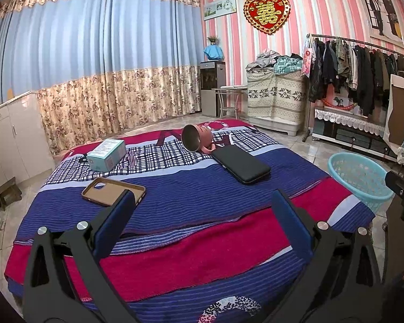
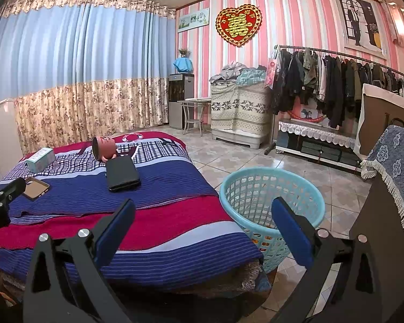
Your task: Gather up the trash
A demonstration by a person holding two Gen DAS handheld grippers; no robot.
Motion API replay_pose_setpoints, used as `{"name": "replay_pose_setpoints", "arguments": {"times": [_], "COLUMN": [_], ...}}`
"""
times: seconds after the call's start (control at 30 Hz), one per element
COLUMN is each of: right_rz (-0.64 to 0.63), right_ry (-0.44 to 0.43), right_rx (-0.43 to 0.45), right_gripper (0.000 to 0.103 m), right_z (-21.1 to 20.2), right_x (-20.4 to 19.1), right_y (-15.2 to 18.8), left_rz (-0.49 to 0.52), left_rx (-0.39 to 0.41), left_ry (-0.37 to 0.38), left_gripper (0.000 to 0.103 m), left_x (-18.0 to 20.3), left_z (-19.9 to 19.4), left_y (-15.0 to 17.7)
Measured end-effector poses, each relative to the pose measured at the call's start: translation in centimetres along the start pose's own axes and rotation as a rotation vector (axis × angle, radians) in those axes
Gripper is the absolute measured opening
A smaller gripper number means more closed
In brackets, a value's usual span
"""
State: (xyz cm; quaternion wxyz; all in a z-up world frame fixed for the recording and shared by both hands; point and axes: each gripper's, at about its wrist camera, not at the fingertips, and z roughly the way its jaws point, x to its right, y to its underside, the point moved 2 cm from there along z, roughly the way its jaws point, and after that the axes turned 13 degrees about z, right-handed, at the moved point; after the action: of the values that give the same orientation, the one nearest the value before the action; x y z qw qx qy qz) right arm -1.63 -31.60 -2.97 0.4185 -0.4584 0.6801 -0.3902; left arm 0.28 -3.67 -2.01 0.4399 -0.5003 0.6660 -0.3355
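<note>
On a low table covered with a blue and red cloth (image 1: 175, 188) lie a light blue carton (image 1: 107, 154), a brown phone case (image 1: 113, 191), a pink mug on its side (image 1: 196, 137) and a black flat case (image 1: 241, 164). The same items show in the right wrist view: carton (image 2: 40, 159), phone case (image 2: 36, 188), mug (image 2: 103, 148), black case (image 2: 122, 175). A turquoise plastic basket (image 2: 272, 204) stands on the floor at the table's right; it also shows in the left wrist view (image 1: 359, 179). My left gripper (image 1: 202, 204) is open and empty above the cloth. My right gripper (image 2: 202, 212) is open and empty near the basket.
White cabinets (image 1: 8, 140) stand at the left. A clothes rack (image 2: 336, 80), a covered cabinet (image 2: 239, 107), a water dispenser (image 2: 180, 99) and a low TV stand (image 2: 315, 142) line the back wall. A draped chair (image 2: 390, 183) is at the right.
</note>
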Motion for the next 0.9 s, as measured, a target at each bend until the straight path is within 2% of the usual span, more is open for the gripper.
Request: {"name": "replay_pose_setpoints", "arguments": {"times": [0.9], "right_rz": [0.003], "right_ry": [0.001], "right_rx": [0.001], "right_gripper": [0.099], "right_z": [0.03], "right_x": [-0.16], "right_y": [0.14], "left_rz": [0.001], "left_rx": [0.001], "left_ry": [0.001], "left_gripper": [0.098], "left_x": [0.01], "left_z": [0.04], "left_y": [-0.07]}}
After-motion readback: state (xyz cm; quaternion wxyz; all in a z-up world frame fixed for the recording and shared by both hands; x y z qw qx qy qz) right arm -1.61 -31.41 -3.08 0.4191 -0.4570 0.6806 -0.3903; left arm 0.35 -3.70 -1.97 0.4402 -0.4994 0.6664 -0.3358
